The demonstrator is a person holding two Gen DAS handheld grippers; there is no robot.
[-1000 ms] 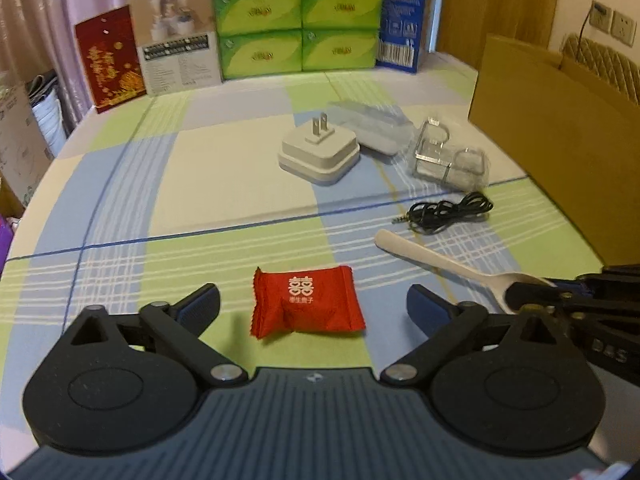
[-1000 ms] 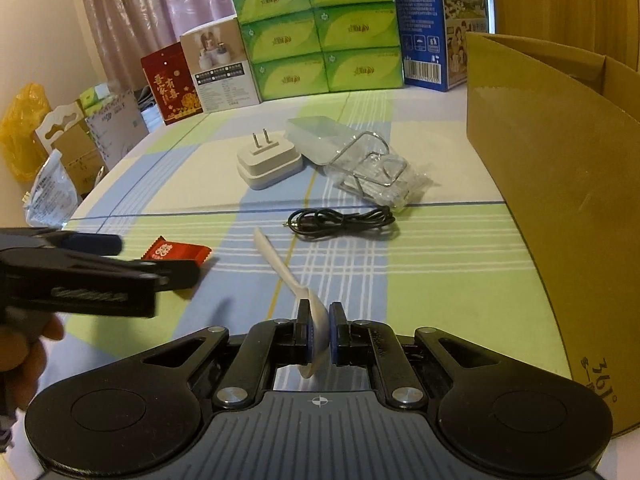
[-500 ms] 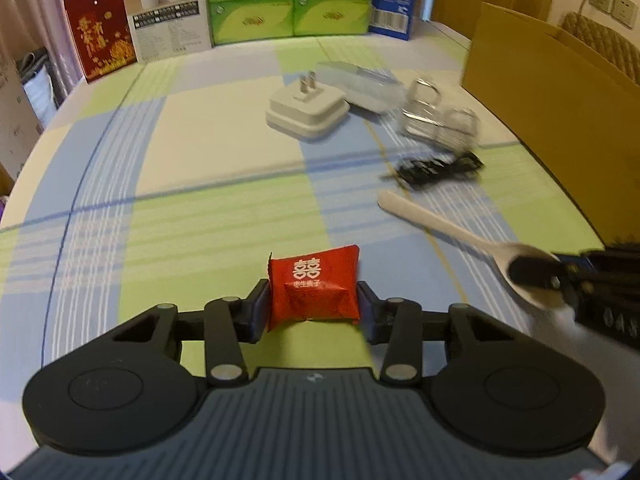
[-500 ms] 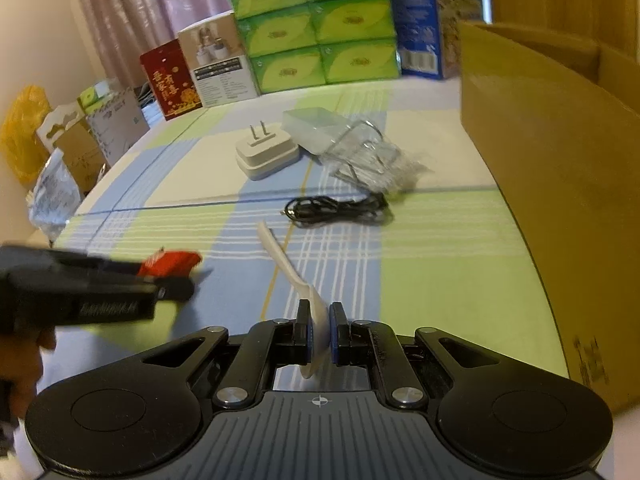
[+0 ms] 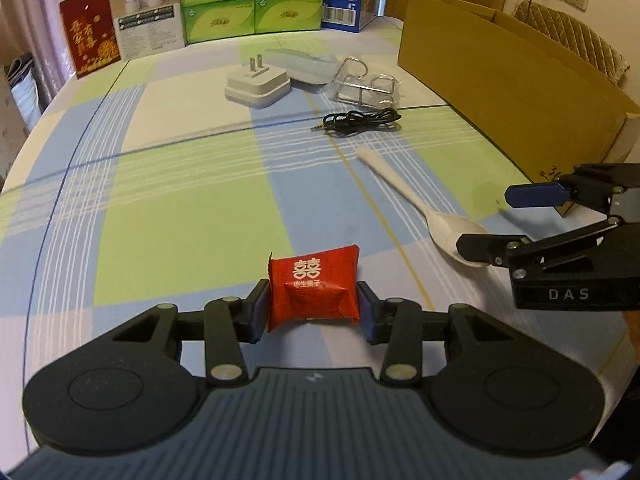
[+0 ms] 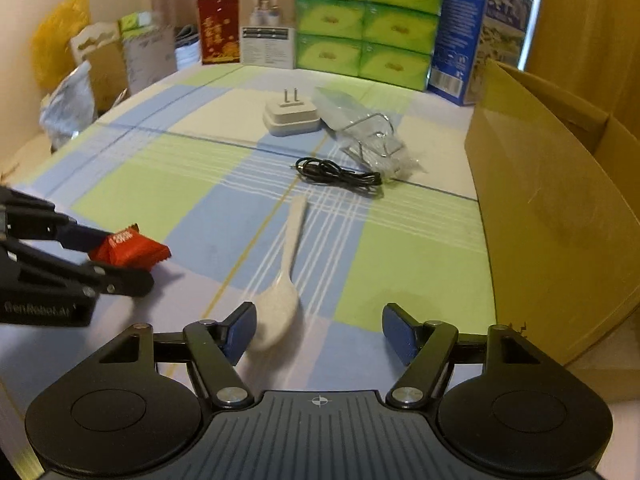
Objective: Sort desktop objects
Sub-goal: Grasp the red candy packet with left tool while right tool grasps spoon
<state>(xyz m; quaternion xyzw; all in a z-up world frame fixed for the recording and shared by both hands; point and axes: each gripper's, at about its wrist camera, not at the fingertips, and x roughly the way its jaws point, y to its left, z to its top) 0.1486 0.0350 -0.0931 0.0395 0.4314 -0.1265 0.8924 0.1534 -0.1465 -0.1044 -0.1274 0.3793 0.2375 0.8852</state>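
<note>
Red candy [image 5: 313,294] is clamped in the left tool [image 5: 312,306], just above the near tabletop [image 5: 180,216]. Right tool [image 6: 319,332] is spread apart beside the spoon [image 6: 282,280]. Transfer to the cardboard box [image 5: 500,76] is judged next.

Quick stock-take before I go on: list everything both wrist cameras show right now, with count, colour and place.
Candy packet: 1, red, between the left gripper's fingers.
Spoon: 1, white, on the cloth, bowl beside the right gripper's left finger.
Cable: 1, black, coiled beyond the spoon.
Plug adapter: 1, white, prongs up, mid-table.
Clear case: 1, translucent, right of the adapter.
Bagged wire rack: 1, clear bag, next to the cable.
Cardboard box: 1, brown, right edge.
Tissue packs: 6 showing, green, stacked at the back.
Blue carton: 1, right of the tissues.
Red card and white product box: 1 each, back left.
Tablecloth: checked green, blue, cream.
Left gripper: shut on the packet.
Right gripper: open.
</note>
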